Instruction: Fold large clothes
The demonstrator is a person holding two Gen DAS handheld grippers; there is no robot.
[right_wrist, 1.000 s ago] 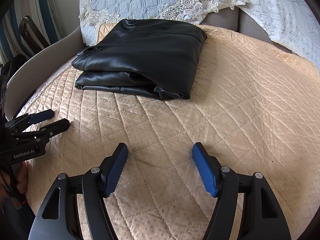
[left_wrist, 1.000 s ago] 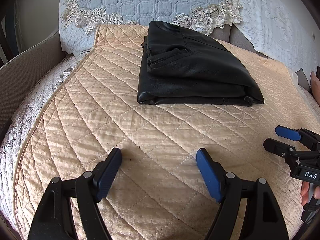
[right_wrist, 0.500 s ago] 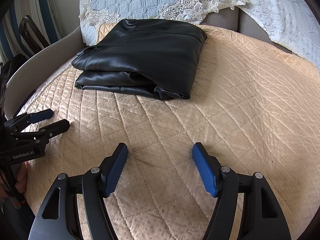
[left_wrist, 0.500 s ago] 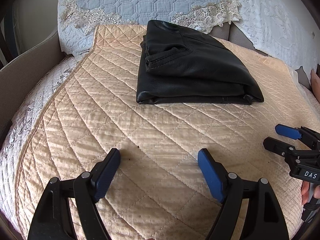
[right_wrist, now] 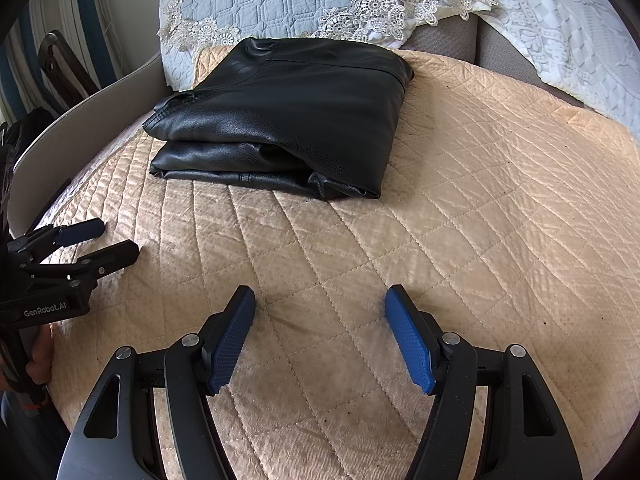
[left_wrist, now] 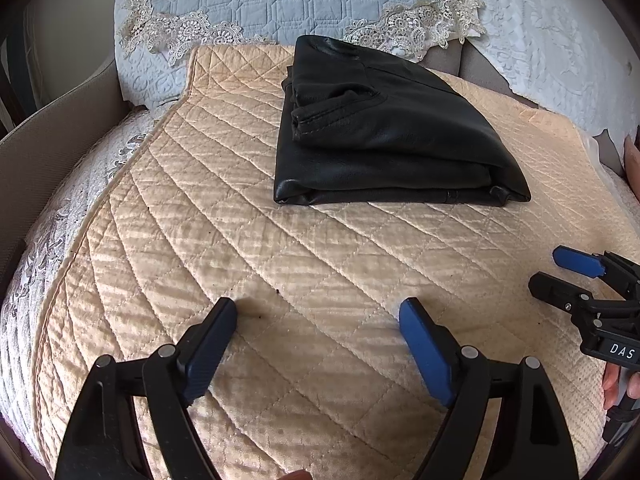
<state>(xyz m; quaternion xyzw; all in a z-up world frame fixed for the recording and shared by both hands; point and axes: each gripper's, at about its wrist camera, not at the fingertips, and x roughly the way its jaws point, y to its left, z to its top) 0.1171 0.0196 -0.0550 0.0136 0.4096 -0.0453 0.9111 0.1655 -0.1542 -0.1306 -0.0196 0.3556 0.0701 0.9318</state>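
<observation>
black leather garment (left_wrist: 384,136) lies folded on quilted cover (left_wrist: 320,264); left gripper (left_wrist: 320,320) opening, right gripper (right_wrist: 320,304) apart, both empty.

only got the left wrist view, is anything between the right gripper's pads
Observer: No, the right gripper is open over the bare quilt, with nothing between its pads.
Operator: what's the right side of the black garment like
Observer: The black garment shows one smooth rounded fold along that side, with no loose flap.
Operator: anything past the sofa arm on the left
Observer: A dark wooden frame stands just beyond the sofa arm.
</observation>
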